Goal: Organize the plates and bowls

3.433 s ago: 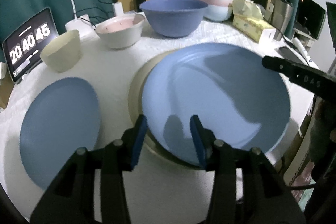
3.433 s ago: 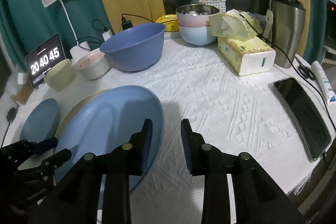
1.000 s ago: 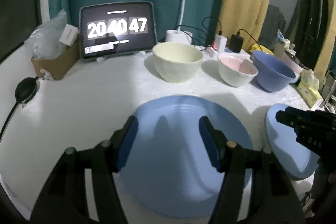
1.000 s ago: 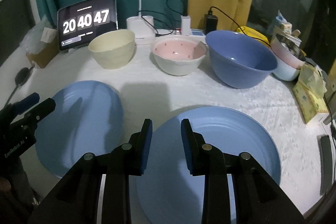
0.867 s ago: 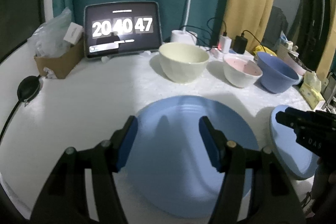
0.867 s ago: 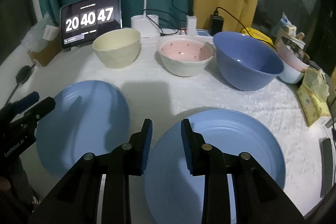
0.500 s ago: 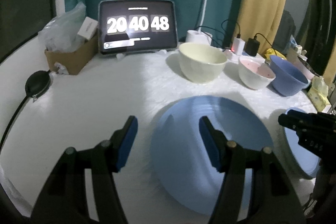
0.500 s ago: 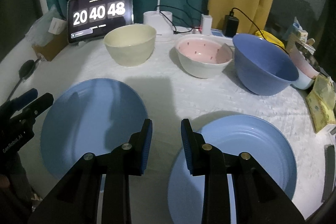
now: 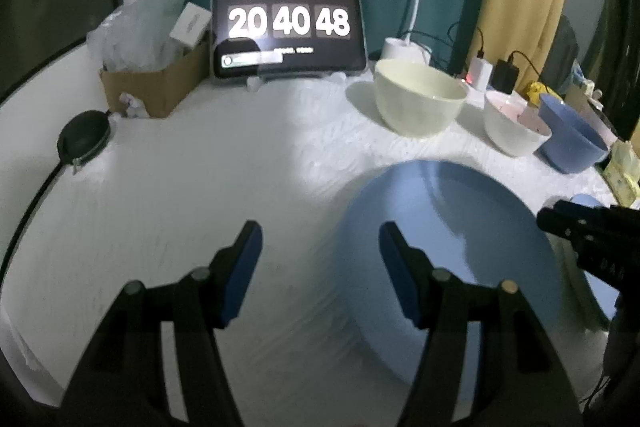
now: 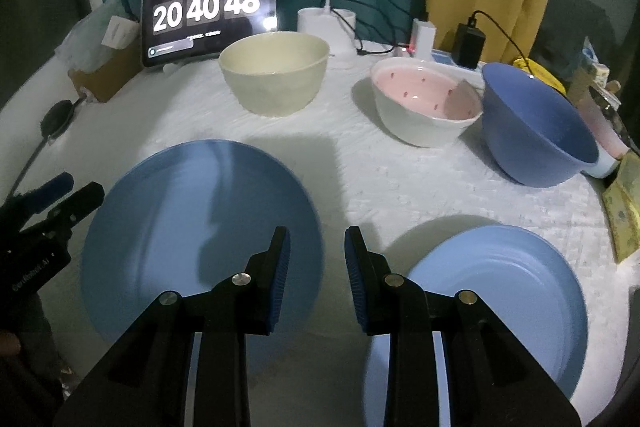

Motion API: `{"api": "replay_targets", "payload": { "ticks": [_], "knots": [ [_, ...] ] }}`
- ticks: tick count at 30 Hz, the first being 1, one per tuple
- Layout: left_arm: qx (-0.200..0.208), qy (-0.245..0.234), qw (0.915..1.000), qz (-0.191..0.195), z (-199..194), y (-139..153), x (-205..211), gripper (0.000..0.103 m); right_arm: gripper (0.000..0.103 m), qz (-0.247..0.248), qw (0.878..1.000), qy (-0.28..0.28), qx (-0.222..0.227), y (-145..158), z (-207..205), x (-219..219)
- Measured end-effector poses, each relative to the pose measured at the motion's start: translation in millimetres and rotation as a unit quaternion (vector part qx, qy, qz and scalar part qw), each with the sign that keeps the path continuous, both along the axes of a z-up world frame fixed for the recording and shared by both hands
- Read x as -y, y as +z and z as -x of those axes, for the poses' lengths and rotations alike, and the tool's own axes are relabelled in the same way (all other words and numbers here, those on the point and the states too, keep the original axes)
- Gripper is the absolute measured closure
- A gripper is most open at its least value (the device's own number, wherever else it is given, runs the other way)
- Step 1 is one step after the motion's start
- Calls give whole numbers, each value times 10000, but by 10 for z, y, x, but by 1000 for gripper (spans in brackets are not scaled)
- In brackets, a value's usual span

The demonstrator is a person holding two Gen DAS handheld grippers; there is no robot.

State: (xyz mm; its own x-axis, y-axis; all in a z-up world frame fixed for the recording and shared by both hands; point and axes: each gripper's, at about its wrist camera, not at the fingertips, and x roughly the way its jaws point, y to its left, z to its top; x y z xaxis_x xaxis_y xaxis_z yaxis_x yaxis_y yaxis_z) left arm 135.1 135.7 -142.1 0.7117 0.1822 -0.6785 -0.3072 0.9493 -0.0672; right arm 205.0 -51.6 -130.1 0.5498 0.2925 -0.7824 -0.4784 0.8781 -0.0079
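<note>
Right wrist view: both the right gripper (image 10: pixel 316 259) and left gripper (image 9: pixel 320 267) gape empty near the small blue plate (image 10: pixel 192 227); judging next, grip its rim

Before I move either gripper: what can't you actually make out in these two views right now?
- Right blue plate: near edge hidden by the right gripper; whether another plate lies beneath is unclear.
- Left blue plate: motion-blurred in the left wrist view.
- Stacked bowls behind the big blue bowl: mostly hidden.
</note>
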Motion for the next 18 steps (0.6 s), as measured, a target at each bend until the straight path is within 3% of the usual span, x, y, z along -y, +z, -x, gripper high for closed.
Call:
{"api": "replay_targets", "payload": {
  "ticks": [18],
  "knots": [
    [-589,-378,9971,287,-201,-242,18,41,72,141,9982,-93,-577,-322,-154,-111]
  ]
}}
